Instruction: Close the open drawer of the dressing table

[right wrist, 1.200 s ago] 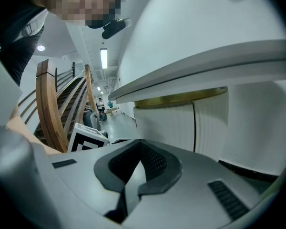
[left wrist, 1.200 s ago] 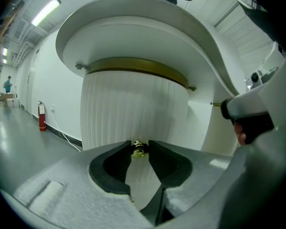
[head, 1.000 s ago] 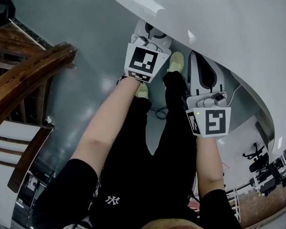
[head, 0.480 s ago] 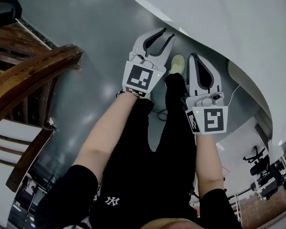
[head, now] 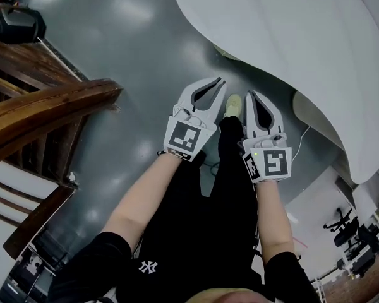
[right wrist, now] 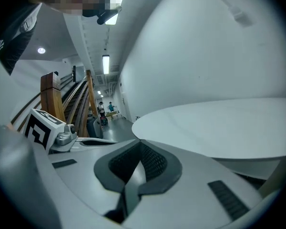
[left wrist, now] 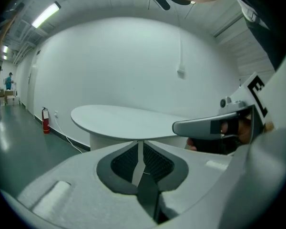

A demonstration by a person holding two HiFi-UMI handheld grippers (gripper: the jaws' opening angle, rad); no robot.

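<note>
Grey floor point(head: 132, 55) filled most of the head view, w/ the white rounded surface point(head: 290, 49), prob. the dressing table's top, at upper right and a wooden stair rail point(head: 44, 106) at left. No drawer showed in any view, so open vs shut couldn't be told. Clear of the surface hung the left gripper point(head: 220, 80), jaws closing on nothing; the right gripper point(head: 254, 95) beside it was clenched, empty. Task looked either done or not begun.

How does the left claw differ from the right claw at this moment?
The left claw is closing, its gap wider than that of the shut right claw. In the head view the left claw leans rightward, while the right claw points almost straight up. Both are empty.
</note>
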